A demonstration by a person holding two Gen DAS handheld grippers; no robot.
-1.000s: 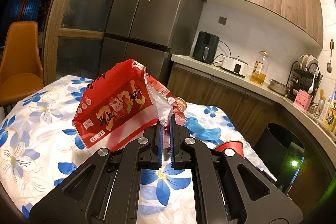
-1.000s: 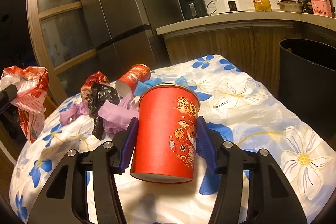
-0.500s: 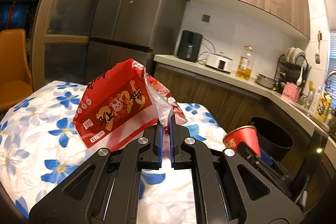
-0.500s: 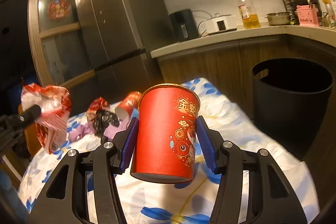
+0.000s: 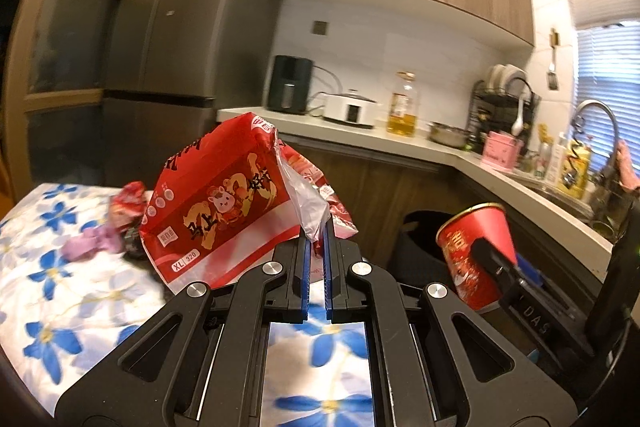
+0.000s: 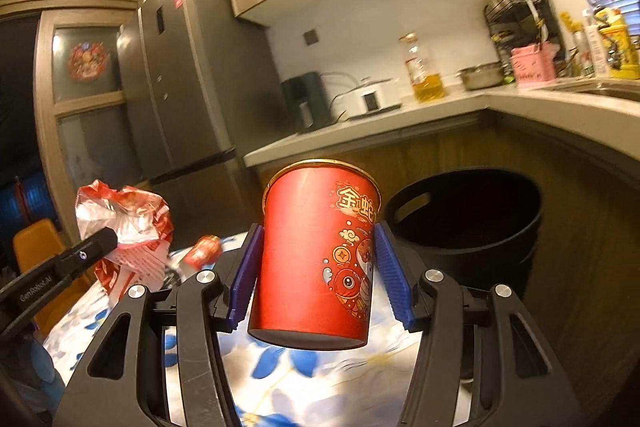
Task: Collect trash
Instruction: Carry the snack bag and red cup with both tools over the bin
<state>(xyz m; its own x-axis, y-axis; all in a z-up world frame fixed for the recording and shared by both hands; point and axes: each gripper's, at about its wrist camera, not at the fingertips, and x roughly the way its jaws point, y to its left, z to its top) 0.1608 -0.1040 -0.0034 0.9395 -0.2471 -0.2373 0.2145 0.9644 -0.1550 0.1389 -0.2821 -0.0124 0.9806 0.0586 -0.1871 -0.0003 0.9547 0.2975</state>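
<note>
My left gripper [image 5: 316, 231] is shut on the torn edge of a red printed plastic bag [image 5: 216, 211], which hangs up and to the left above the flowered table [image 5: 80, 291]. My right gripper [image 6: 318, 247] is shut on an upright red paper cup [image 6: 316, 255] with gold print, lifted off the table; the same cup [image 5: 474, 251] shows at the right of the left wrist view. A black trash bin [image 6: 468, 215] stands open just beyond and right of the cup. The bag [image 6: 128, 223] also appears at the left of the right wrist view.
More trash lies on the table: a purple crumple [image 5: 90, 243], a red wrapper [image 5: 126, 203] and another red cup [image 6: 204, 251]. A wooden counter [image 6: 400, 115] with appliances, an oil bottle and a dish rack runs behind. A grey fridge [image 5: 180, 39] stands at the left.
Both grippers have swung right and risen with their loads. The black bin has come closer and larger in the right wrist view. The red cup now shows beside the bag in the left wrist view.
</note>
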